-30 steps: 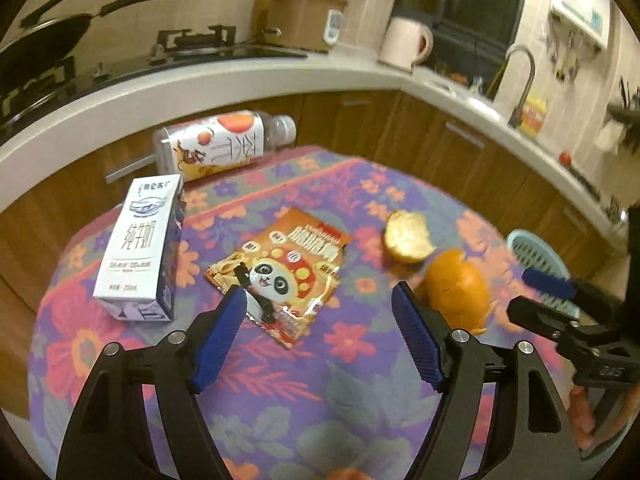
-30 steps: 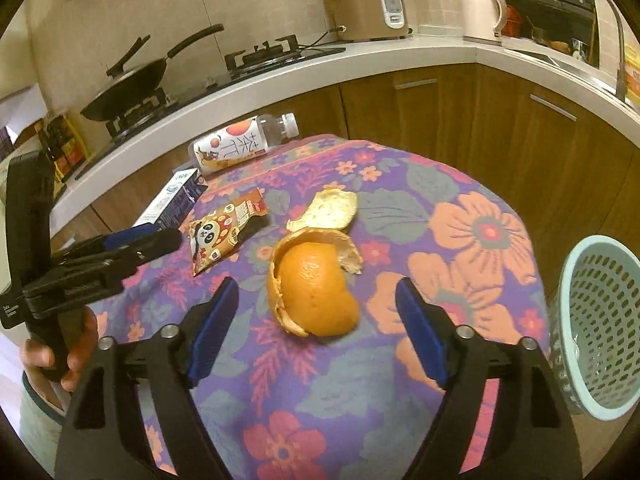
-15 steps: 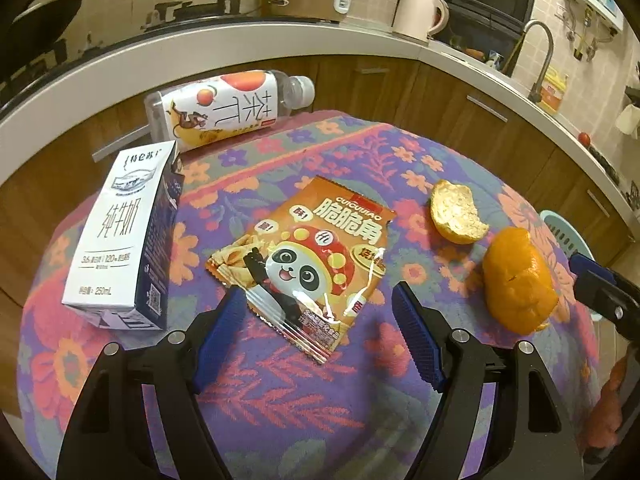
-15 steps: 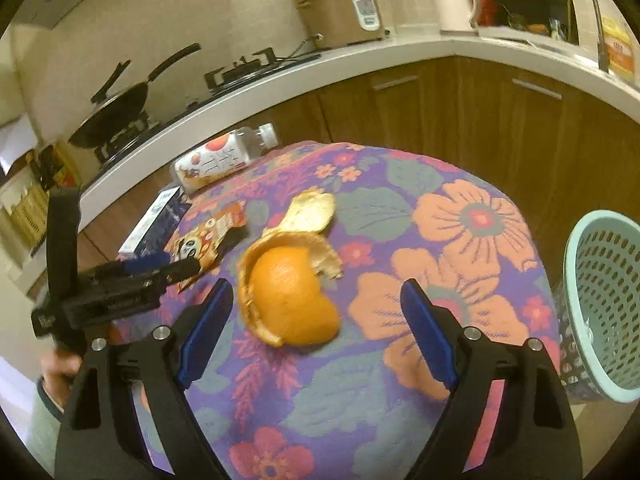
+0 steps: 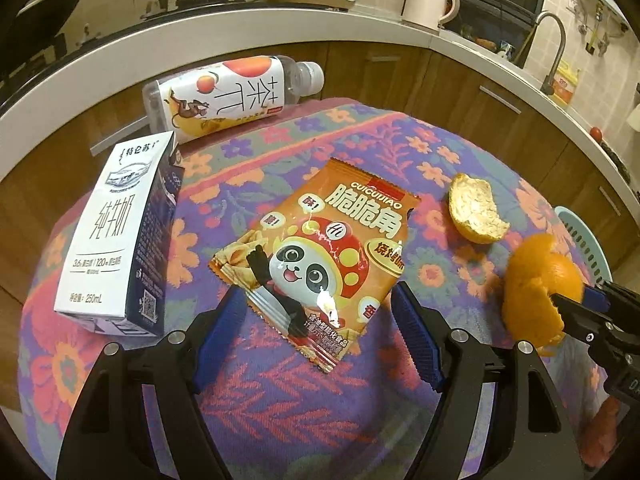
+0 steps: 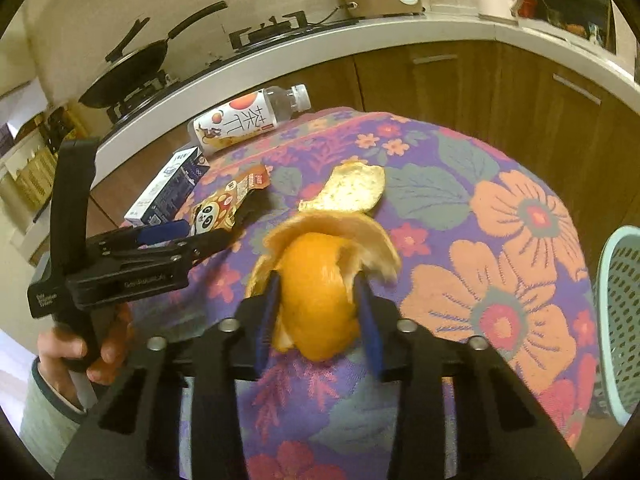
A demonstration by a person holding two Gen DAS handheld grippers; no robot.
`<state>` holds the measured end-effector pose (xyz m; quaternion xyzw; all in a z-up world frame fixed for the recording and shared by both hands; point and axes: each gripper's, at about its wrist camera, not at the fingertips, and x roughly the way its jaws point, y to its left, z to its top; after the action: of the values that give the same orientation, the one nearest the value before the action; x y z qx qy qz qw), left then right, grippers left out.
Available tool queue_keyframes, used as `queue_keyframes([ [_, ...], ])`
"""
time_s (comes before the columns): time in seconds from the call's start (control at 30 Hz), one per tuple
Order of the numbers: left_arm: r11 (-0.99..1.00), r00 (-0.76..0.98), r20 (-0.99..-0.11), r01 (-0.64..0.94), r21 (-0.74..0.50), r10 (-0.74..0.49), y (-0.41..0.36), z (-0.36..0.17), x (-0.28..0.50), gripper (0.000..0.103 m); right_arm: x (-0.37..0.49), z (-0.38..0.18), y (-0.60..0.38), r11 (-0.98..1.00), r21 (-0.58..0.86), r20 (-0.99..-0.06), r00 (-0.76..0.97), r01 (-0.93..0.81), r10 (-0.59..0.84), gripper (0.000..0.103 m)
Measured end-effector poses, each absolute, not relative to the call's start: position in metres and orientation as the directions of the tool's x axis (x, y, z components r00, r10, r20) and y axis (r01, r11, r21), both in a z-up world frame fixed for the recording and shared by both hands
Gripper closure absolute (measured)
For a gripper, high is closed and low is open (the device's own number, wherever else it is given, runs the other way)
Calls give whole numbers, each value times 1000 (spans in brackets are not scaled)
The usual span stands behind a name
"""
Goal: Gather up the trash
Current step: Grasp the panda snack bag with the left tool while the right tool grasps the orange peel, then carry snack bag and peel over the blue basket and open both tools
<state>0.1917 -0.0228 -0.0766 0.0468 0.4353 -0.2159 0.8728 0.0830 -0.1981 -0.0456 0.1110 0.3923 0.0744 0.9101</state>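
Clamping the large orange peel (image 6: 316, 300) at the lower centre of its view, the right gripper (image 6: 318, 312) has both fingers pressed on the peel's sides. I judge the picking step is in hand; next it needs a lift toward the teal basket (image 6: 618, 320) at the right edge. The left gripper (image 5: 316, 332) has its fingers apart around the near end of the snack wrapper (image 5: 320, 248). Farther back lie a small peel piece (image 5: 476, 214), milk carton (image 5: 116, 240) and tea bottle (image 5: 228, 96).
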Motion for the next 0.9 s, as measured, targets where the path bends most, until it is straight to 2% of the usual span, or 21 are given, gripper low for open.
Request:
queue_keyframes([
  [0.17,915,554,-789,403,-28,-268,-32,-79,191,35,73,-43,-203,964,265,-692,689,-35,215,84],
  [0.37,921,563,-781,387,-40,-270,-27,-77,192,46,66,-40,-215,948,316,-724,639,-26,258,87],
  [0.43,922,564,-778,383,-49,-276,-25,-76,191,53,64,-41,-220,944,330,-744,612,-13,268,88],
  [0.5,920,562,-773,385,-69,-294,-23,-74,189,65,56,-38,-224,936,352,-735,610,-32,297,88],
  [0.57,920,559,-771,383,-86,-305,-22,-73,187,70,48,-33,-225,935,353,-726,619,-40,301,88],
  [0.63,913,558,-762,394,-107,-330,-21,-69,183,85,38,-27,-227,940,338,-716,636,-42,286,88],
  [0.9,900,559,-739,410,-148,-376,-22,-56,162,88,13,-9,-247,940,340,-670,694,-29,264,88],
])
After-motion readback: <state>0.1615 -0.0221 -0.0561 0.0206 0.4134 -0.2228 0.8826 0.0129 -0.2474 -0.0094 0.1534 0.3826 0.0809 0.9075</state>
